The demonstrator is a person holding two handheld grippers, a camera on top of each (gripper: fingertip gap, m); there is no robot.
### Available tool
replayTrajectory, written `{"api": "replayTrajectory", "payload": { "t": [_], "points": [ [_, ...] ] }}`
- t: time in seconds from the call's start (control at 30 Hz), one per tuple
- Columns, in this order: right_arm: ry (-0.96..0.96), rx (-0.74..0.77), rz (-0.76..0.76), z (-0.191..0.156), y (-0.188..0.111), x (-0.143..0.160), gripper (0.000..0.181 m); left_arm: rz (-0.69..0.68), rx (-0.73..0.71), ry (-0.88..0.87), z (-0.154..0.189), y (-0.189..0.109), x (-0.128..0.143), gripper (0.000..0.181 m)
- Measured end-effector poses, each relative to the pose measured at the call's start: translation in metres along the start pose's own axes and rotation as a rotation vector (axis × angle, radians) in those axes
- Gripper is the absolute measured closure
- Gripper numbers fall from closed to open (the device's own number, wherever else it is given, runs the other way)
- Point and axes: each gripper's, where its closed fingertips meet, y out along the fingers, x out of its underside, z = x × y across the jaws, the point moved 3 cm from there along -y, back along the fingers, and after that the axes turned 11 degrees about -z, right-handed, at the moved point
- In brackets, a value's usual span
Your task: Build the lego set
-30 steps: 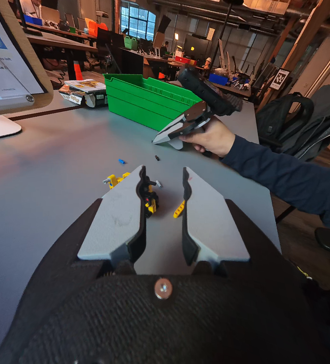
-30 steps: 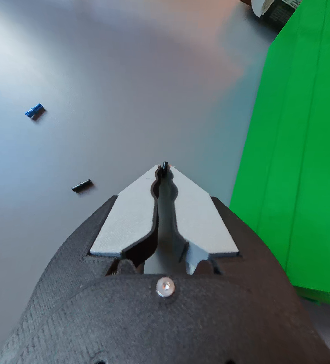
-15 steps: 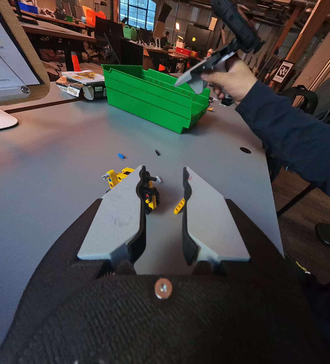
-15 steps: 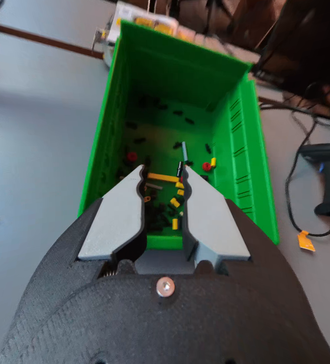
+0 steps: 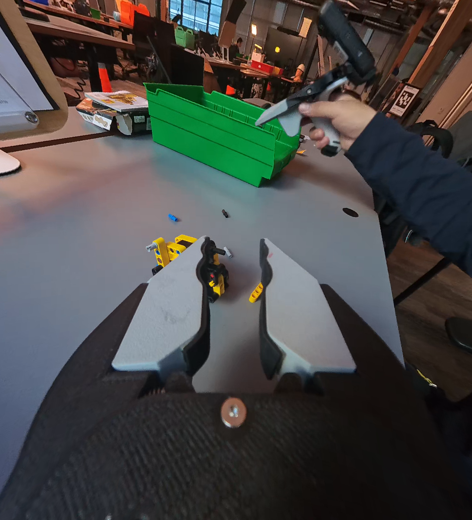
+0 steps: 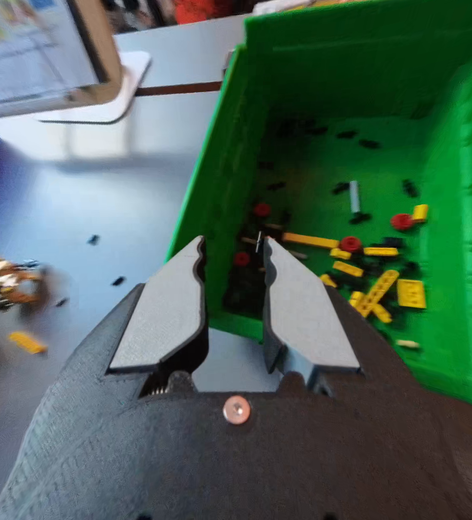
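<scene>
The right gripper (image 6: 233, 242) hangs released and empty above the near end of the green bin (image 6: 209, 197), loose lego pieces (image 6: 310, 240) just beyond its tips. The left gripper (image 5: 233, 243), also spread and empty, hovers over the half-built yellow model (image 5: 215, 277) on the table (image 5: 88, 225), far left of the bin.

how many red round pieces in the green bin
4 visible: one near the left wall, one between the fingertips, one mid-floor, one farther right. The gripper may hide more.
</scene>
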Motion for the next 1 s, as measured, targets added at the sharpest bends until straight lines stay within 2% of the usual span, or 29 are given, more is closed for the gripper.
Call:
{"api": "replayTrajectory", "payload": {
  "t": [0.03, 0.07, 0.13, 0.2, 0.3, 0.43, 0.53, 0.63, 0.73, 0.77, 1.0],
  "points": [
    [0.032, -0.119, -0.014, -0.011, 0.002, 0.004, 0.145, 0.001, 0.001, -0.002, 0.000, 0.000, 0.000, 0.150],
    [0.062, -0.173, -0.026, -0.013, 0.002, 0.006, 0.142, 0.001, 0.003, -0.004, 0.000, 0.000, 0.000, 0.151],
    [0.153, -0.254, 0.055, -0.008, -0.006, -0.001, 0.147, -0.011, 0.011, -0.007, 0.001, 0.002, 0.002, 0.151],
    [0.230, -0.355, 0.122, -0.003, -0.017, -0.008, 0.144, -0.029, 0.014, -0.004, 0.001, 0.004, 0.005, 0.150],
    [0.244, -0.312, 0.113, 0.011, -0.018, -0.005, 0.134, -0.034, 0.006, 0.003, 0.001, 0.005, 0.006, 0.150],
    [0.252, -0.300, 0.080, 0.009, -0.010, 0.003, 0.128, -0.026, 0.007, -0.006, 0.000, 0.004, 0.004, 0.150],
    [0.221, -0.333, 0.011, -0.011, 0.006, 0.015, 0.130, -0.033, 0.006, -0.006, 0.000, 0.005, 0.006, 0.150],
    [0.237, -0.535, -0.043, -0.044, 0.012, 0.023, 0.135, -0.040, 0.006, -0.006, -0.001, 0.006, 0.007, 0.150],
    [0.301, -0.411, 0.048, -0.012, 0.011, 0.015, 0.139, -0.041, 0.008, -0.012, -0.001, 0.006, 0.007, 0.151],
    [0.316, -0.410, 0.070, -0.007, 0.009, 0.013, 0.135, -0.042, 0.011, -0.012, -0.001, 0.006, 0.007, 0.151],
    [0.284, -0.419, 0.047, -0.010, 0.008, 0.017, 0.128, -0.040, 0.019, -0.004, 0.002, 0.005, 0.006, 0.150]
  ]
}}
